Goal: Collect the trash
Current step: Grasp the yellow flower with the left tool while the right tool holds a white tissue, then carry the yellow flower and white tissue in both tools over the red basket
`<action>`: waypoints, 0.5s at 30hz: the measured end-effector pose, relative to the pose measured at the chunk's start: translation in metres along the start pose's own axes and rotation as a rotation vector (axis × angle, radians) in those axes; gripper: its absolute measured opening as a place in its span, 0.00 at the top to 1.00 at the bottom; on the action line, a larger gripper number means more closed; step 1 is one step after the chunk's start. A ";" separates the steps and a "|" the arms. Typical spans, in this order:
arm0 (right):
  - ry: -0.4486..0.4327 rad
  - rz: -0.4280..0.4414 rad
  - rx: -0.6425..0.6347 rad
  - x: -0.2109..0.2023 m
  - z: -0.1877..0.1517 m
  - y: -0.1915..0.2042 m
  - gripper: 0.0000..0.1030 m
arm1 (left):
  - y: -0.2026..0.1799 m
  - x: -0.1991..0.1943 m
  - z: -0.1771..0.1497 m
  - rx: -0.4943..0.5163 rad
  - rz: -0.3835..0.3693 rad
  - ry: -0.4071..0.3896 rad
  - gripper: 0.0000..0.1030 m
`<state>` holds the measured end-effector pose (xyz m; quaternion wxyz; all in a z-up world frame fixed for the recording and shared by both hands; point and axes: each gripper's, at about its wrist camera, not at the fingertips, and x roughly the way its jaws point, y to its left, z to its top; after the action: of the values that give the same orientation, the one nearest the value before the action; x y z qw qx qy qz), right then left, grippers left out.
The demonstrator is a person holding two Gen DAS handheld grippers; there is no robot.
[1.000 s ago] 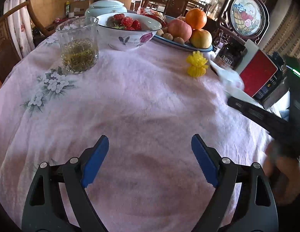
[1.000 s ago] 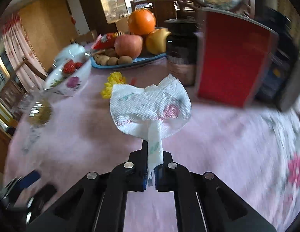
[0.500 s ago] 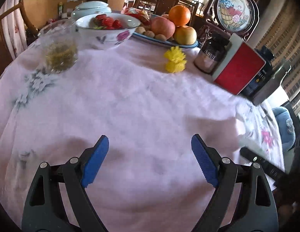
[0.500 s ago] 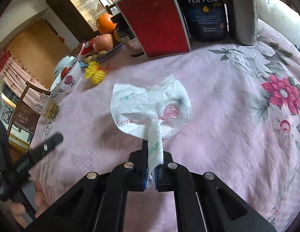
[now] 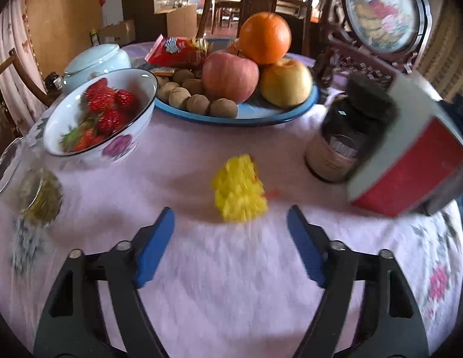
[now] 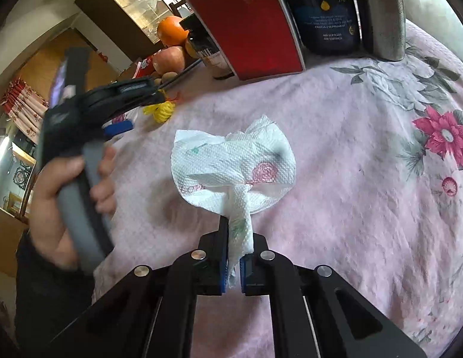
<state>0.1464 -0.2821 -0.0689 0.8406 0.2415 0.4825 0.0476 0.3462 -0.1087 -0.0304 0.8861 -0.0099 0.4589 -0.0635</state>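
Left wrist view: left gripper (image 5: 230, 232) closing, nothing between pads, crumpled yellow wrapper (image 5: 240, 190) just ahead mid-table.
Room: bare pink tablecloth (image 5: 225, 283) around.
Right gripper (image 6: 234, 264): clenched on white paper tissue (image 6: 231, 164), long axis pointing away.

We see the glass (image 5: 10, 173) cut by the left edge; the red box (image 5: 410, 164) is blurred; the dark jar's (image 5: 347, 137) label is unreadable; the fish oil bottle (image 6: 324, 12) loses its top.
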 end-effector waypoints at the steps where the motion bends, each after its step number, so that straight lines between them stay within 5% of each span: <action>1: 0.001 -0.005 -0.006 0.001 0.000 0.001 0.92 | 0.001 0.005 0.002 -0.009 -0.004 0.006 0.33; 4: 0.015 -0.005 -0.012 0.007 0.000 0.004 0.91 | 0.003 0.017 0.010 -0.021 -0.012 0.013 0.42; 6: 0.020 -0.007 -0.014 0.012 0.002 0.005 0.91 | 0.003 0.025 0.013 -0.016 -0.021 0.028 0.63; 15: -0.003 -0.035 -0.035 0.018 0.004 0.010 0.91 | 0.002 -0.002 0.001 0.007 -0.053 0.004 0.70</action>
<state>0.1611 -0.2695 -0.0772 0.8462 0.2182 0.4845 0.0409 0.3458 -0.1063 -0.0285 0.8834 -0.0189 0.4599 -0.0883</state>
